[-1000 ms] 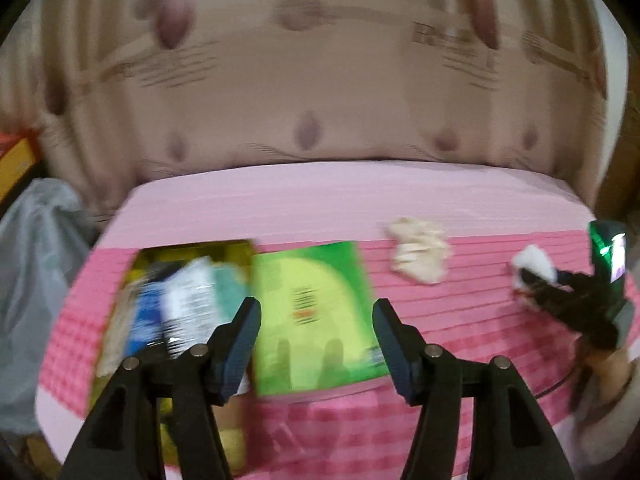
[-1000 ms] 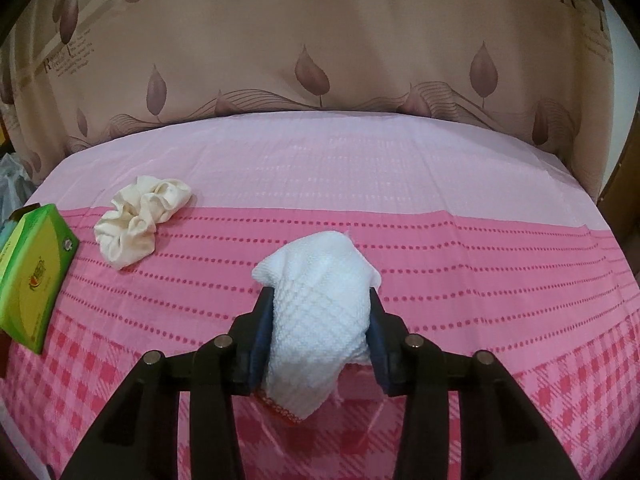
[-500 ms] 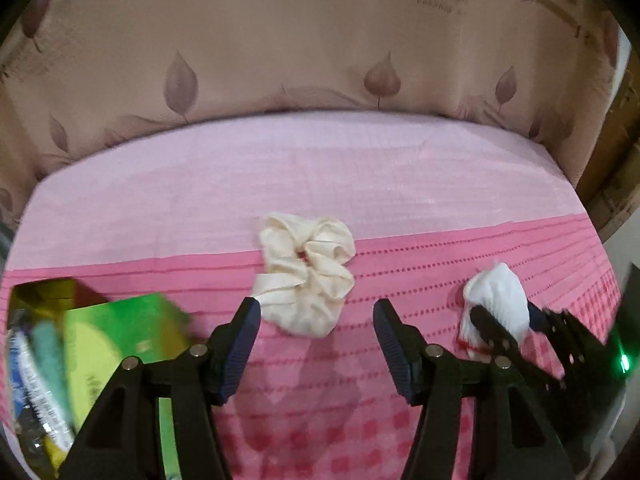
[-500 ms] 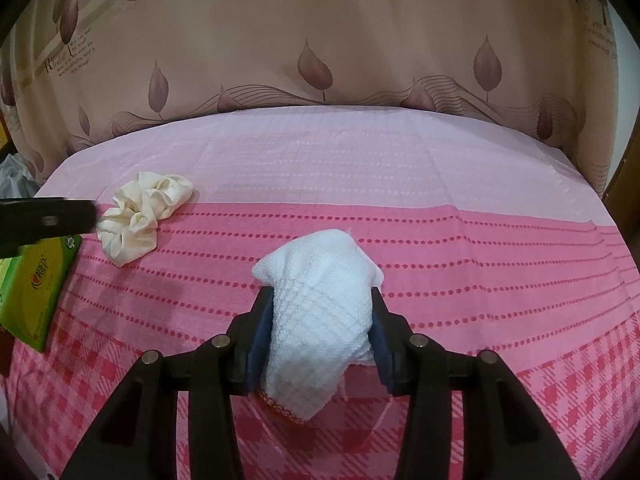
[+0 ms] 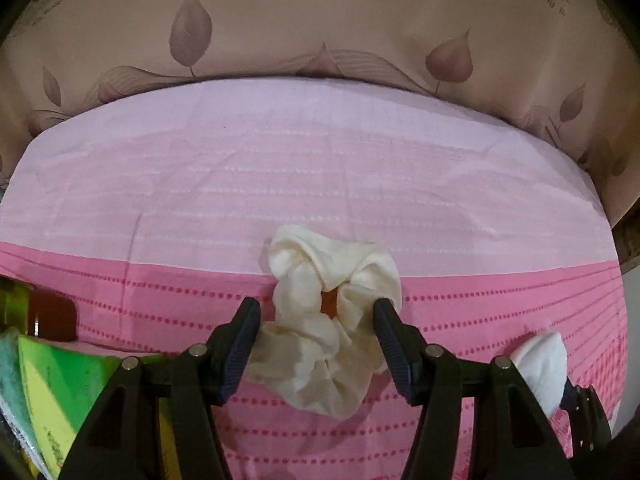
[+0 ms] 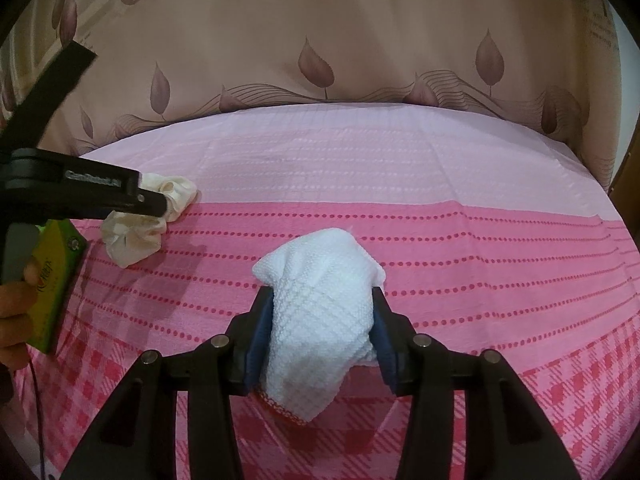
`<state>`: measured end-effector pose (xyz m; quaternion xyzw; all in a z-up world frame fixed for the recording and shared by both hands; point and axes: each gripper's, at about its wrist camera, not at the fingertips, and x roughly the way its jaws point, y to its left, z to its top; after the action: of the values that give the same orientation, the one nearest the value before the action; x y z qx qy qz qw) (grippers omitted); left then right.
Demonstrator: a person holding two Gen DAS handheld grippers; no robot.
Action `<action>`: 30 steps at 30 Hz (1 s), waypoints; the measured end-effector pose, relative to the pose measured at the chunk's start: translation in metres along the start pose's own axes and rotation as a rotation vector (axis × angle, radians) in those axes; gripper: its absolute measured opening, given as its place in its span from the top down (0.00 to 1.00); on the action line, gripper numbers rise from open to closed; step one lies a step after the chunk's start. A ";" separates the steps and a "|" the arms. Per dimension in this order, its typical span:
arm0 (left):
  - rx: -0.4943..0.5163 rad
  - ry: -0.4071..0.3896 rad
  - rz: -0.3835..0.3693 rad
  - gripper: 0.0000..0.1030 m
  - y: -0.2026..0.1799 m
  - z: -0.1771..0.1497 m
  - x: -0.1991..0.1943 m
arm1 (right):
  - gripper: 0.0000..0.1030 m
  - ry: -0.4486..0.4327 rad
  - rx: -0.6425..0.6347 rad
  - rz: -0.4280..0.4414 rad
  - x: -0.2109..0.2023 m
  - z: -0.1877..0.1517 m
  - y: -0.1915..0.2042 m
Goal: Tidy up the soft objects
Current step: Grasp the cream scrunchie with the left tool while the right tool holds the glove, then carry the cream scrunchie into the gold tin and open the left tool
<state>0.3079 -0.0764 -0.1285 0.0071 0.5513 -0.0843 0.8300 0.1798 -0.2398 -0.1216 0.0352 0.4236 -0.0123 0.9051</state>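
A cream scrunchie lies on the pink cloth-covered surface. My left gripper is open and points down over it. Its fingers stand on either side of the scrunchie with room to spare. The right wrist view shows that gripper from the side, low over the scrunchie. My right gripper is shut on a white waffle-weave cloth, which bulges above the pads and hangs below them. The same cloth shows at the lower right of the left wrist view.
A green packet and other packaged items sit in a box at the left edge; the packet is also in the right wrist view. A hand holds the left gripper's handle. A beige leaf-print curtain hangs behind the surface.
My left gripper has swung right from over the green packet and come down, so the scrunchie now lies between its fingers. The right gripper has stayed put with the white cloth.
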 end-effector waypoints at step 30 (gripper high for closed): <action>0.093 -0.118 -0.030 0.85 -0.021 -0.050 -0.070 | 0.55 0.005 0.008 0.009 0.001 0.000 0.000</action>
<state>0.2329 -0.0828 -0.0820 0.0322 0.4970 -0.1223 0.8585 0.1802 -0.2393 -0.1224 0.0408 0.4258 -0.0098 0.9038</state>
